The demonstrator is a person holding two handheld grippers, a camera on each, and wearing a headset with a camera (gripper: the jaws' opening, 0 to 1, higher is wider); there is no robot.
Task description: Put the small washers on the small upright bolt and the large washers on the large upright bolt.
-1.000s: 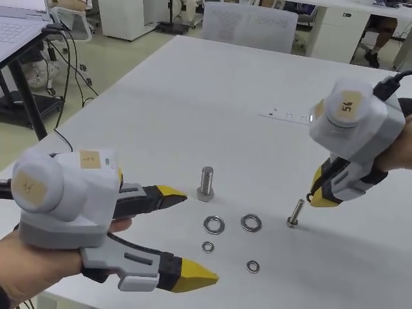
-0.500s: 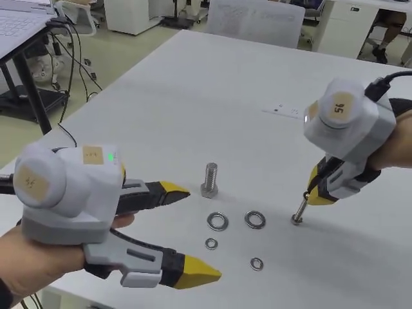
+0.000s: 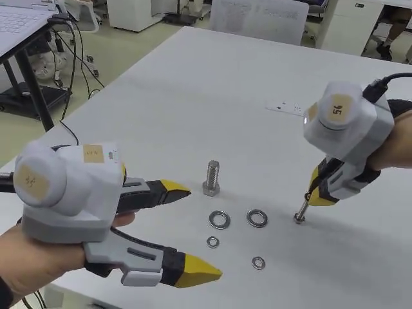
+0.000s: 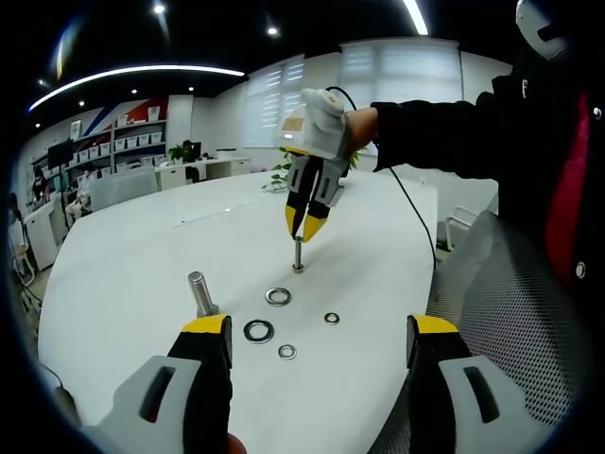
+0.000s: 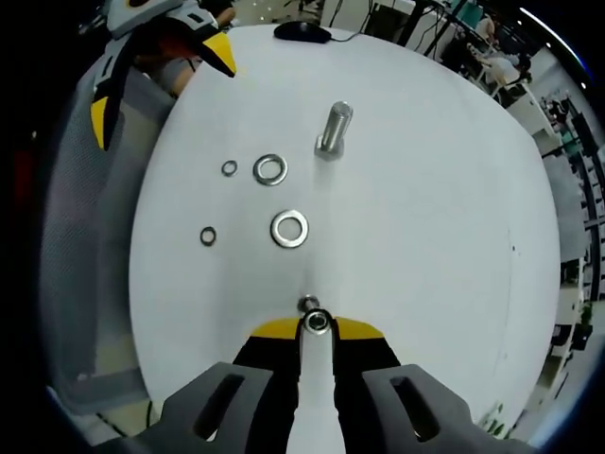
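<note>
Right gripper is nose-down, jaws closed on the threaded top of the small bolt. The bolt stands head-down on the worktop, leaning slightly. In the right gripper view the yellow tips meet around its end. Looks like it's steadying the bolt, so that hand is tied up.

Left gripper hangs over the worktop's near edge, jaws spread wide, nothing in them, pointing across toward the right gripper.

Key geometry: all four washers lie flat between the two bolts, just ahead of the open left jaws, so left is clearly nearer.
- First large washer sits just on the near-edge side of the large bolt.
- Second large washer is beside it, toward the small bolt.
- First small washer is just edgeward of the first large one.
- Second small washer is closest to the near edge, apart from the rest.
- None are touching.

Large bolt: upright on its hex head, thread up, axis vertical, nothing on it. The small bolt's shank is bare too, but the right jaws block its top.

My read: no washer placed yet. Thin steel rings flat on a smooth white top will be fiddly to pinch by the rim and probably need a steep approach. The right jaws must clear the small bolt before anything drops on, and the bolt could topple on release.
</note>
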